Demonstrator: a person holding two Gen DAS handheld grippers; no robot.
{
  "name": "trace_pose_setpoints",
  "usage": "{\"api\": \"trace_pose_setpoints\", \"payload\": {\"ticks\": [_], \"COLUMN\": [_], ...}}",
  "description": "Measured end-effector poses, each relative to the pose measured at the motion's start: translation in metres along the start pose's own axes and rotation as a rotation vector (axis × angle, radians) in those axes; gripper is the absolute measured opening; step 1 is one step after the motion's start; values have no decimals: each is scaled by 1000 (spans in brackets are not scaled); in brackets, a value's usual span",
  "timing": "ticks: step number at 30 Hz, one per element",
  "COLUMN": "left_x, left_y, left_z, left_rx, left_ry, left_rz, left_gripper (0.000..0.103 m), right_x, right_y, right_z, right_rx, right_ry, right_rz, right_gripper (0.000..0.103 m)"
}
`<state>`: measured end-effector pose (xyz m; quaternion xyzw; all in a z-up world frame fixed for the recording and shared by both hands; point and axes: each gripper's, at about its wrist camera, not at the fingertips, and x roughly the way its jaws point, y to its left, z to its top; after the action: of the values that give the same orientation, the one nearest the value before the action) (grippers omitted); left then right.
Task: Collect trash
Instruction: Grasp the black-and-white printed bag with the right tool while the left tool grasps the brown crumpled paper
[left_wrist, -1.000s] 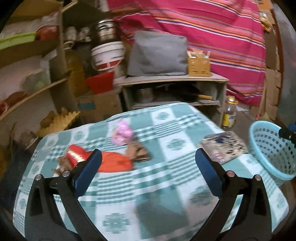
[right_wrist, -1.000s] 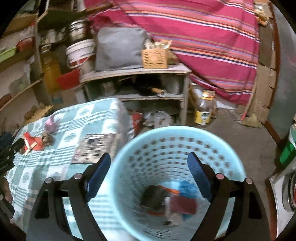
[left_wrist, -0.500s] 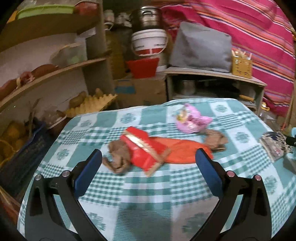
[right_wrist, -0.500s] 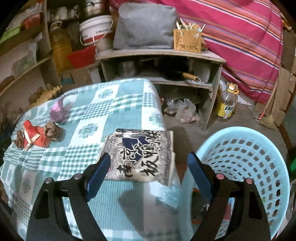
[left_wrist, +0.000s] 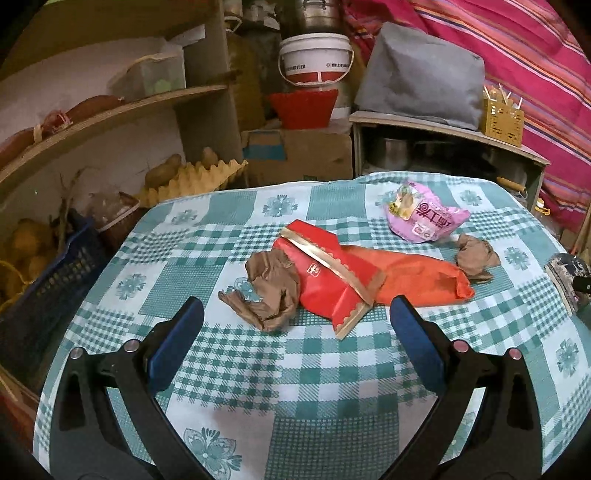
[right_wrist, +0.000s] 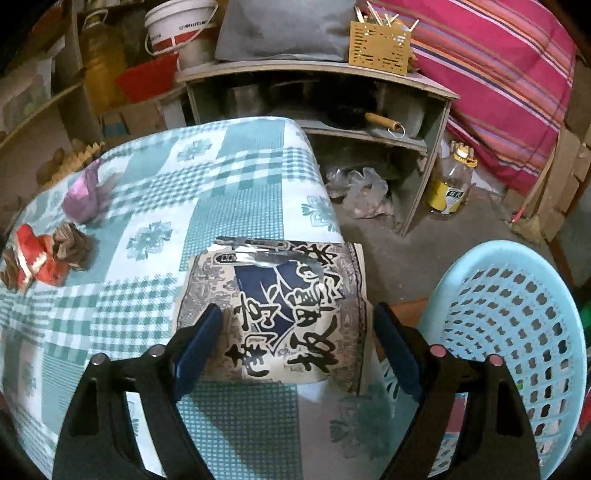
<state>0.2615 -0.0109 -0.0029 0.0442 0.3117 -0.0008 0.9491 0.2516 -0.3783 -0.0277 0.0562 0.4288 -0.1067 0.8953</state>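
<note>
The right gripper (right_wrist: 297, 345) has swung from the pale blue perforated plastic basket (right_wrist: 517, 332) to the printed foil snack packet (right_wrist: 277, 306) at the counter's near right edge. Its jaws have just been narrowing, straddling the packet without pinching it. The left gripper (left_wrist: 295, 339), wide and empty, now faces the red wrapper (left_wrist: 332, 280) mid-counter. Both pickups look imminent.

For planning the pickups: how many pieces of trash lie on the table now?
5: brown scrap, red packet, orange bag, pink wrapper, printed packet at the table edge. More may be hidden.
</note>
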Motion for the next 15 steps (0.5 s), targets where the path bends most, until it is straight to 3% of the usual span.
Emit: {"api": "trace_pose_setpoints", "payload": {"ticks": [1, 4, 5, 8, 12, 15], "left_x": [2, 10, 12, 18, 32, 46], "left_y": [1, 6, 7, 17, 35, 35], "left_z": [1, 6, 7, 9, 9, 9], "left_rx": [-11, -23, -20, -34, -107, -102], "left_ry": [5, 17, 20, 37, 84, 119], "left_rz": [-8, -16, -9, 15, -15, -25], "left_gripper": [97, 97, 97, 97, 97, 88], "right_x": [0, 0, 0, -2, -4, -6], "right_y": [-1, -4, -3, -1, 1, 4], "right_z": [0, -1, -1, -2, -1, -1], "right_rx": [12, 24, 18, 6, -12, -26], "right_ry": [1, 2, -1, -10, -18, -29], "right_rz": [10, 18, 12, 12, 26, 33], "right_gripper": [67, 58, 51, 43, 31, 27]}}
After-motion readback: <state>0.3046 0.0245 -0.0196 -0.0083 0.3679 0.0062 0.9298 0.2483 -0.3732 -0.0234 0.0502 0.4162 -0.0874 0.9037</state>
